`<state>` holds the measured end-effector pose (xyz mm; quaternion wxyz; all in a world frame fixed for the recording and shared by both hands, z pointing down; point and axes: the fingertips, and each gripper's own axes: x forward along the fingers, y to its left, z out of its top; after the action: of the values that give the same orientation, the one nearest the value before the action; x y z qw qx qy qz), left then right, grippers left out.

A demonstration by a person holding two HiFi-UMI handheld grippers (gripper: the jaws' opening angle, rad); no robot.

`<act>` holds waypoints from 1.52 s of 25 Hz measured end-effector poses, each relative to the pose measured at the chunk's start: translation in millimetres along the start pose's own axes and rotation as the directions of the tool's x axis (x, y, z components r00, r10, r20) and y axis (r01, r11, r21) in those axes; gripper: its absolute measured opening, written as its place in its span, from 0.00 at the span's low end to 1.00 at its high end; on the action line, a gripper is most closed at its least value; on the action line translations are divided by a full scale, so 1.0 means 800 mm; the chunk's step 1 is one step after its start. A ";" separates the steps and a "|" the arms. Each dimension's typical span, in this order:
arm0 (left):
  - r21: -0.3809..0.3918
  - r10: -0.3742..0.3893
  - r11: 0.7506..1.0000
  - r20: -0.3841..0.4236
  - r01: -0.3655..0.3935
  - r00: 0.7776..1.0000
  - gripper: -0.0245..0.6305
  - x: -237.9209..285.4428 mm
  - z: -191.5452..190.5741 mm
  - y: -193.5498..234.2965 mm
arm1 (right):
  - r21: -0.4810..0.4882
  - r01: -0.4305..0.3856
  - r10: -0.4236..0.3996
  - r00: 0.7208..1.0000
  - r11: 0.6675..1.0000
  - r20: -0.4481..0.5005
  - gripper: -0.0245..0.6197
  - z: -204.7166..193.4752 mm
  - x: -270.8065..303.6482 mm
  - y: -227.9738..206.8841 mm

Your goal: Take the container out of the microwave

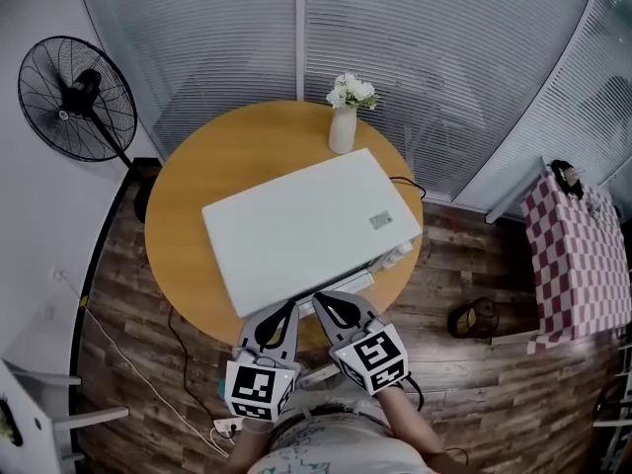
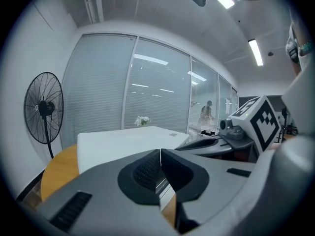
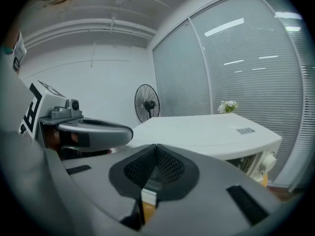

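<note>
- Head view, for me at the remote desk: the container itself shows in none of my feeds. I see only the white box-shaped microwave (image 1: 306, 227) from above, its top bare and its inside out of sight.
- The microwave lies at an angle on the round wooden table (image 1: 197, 196), with its pale control knobs (image 1: 403, 252) at the front right corner.
- My left gripper (image 1: 292, 307) and right gripper (image 1: 319, 300) hover side by side at the microwave's near front edge, tips pointing at it.
- Left gripper view: the dark pads (image 2: 147, 168) are pressed together, clenched on nothing, with the microwave top just beyond the tips.
- Right gripper view: its jaws likewise meet in a closed seam with nothing between them, and the microwave's front corner sits just to their right.
- Further out, a white vase of white flowers (image 1: 343, 126) stands at the table's far edge, just behind the microwave.
- A black pedestal fan (image 1: 77, 97) stands to the left, a red-and-white checked cloth (image 1: 578, 260) to the right, and a glass wall with blinds (image 1: 395, 47) behind.
</note>
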<state>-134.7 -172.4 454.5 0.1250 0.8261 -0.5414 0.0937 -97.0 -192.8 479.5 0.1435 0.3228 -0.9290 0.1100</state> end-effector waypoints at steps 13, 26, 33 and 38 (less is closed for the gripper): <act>-0.013 0.008 1.000 -0.050 -0.009 0.999 0.06 0.009 -0.019 0.007 | -0.006 0.015 -0.016 0.991 1.000 -0.132 0.03 -0.065 0.032 -0.028; -0.039 0.056 0.998 -0.062 -0.058 0.997 0.06 0.011 -0.028 0.022 | -0.151 0.020 -0.048 0.983 0.988 -0.179 0.03 -0.111 0.066 -0.045; -0.051 0.044 0.998 -0.061 -0.047 0.997 0.06 0.020 -0.026 0.016 | -0.253 0.039 -0.095 0.972 0.967 -0.214 0.03 -0.136 0.081 -0.070; -0.051 0.046 0.998 -0.052 -0.048 0.998 0.06 0.023 -0.023 0.016 | -0.352 0.023 -0.108 0.968 0.936 -0.225 0.05 -0.142 0.093 -0.078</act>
<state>-139.9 -188.0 478.4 0.1579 0.8070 -0.5595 0.1037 -91.3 -249.4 617.7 0.3135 0.3078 -0.8981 -0.0217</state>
